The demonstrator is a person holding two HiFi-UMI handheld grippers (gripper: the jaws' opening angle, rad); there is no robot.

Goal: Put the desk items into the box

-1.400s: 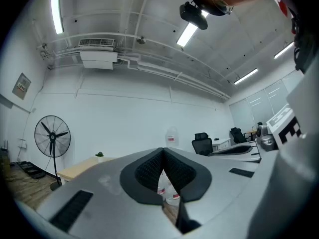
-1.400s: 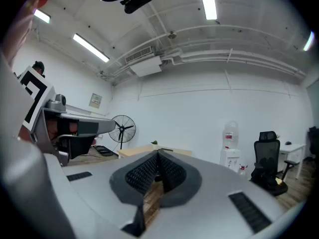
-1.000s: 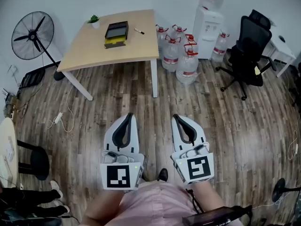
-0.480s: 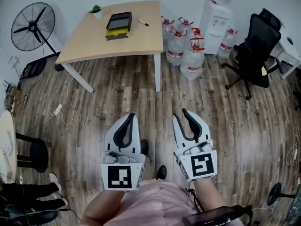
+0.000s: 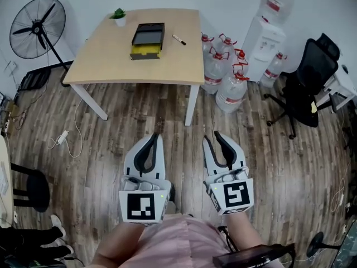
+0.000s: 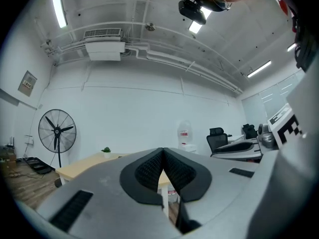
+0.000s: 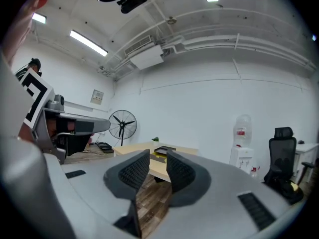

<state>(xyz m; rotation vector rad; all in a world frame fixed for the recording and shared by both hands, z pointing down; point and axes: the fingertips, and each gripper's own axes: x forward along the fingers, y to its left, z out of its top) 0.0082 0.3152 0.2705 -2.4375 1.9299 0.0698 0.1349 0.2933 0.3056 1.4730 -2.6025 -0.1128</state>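
A light wooden desk [image 5: 111, 54] stands well ahead of me across the wood floor. On it lie a black box [image 5: 148, 34] resting on something yellow, a marker pen [image 5: 179, 39] and a small potted plant [image 5: 118, 16]. Both grippers are held low in front of my body, far from the desk, with nothing in them. My left gripper [image 5: 154, 136] is shut, its pads meeting at the tips [image 6: 163, 150]. My right gripper [image 5: 212, 136] is open by a narrow gap [image 7: 158, 154]; past its jaws I see the desk [image 7: 133, 149] and the box [image 7: 164, 150].
A standing fan [image 5: 38, 25] is left of the desk. Several big water bottles [image 5: 223, 77] and a water dispenser [image 5: 263, 43] stand right of it. A black office chair [image 5: 307, 82] is at far right, a black stool [image 5: 30, 188] and someone's feet [image 5: 53, 222] at lower left.
The desk has shifted right and grown a little nearer in the head view. The right gripper's jaws have parted slightly; the left stays shut.
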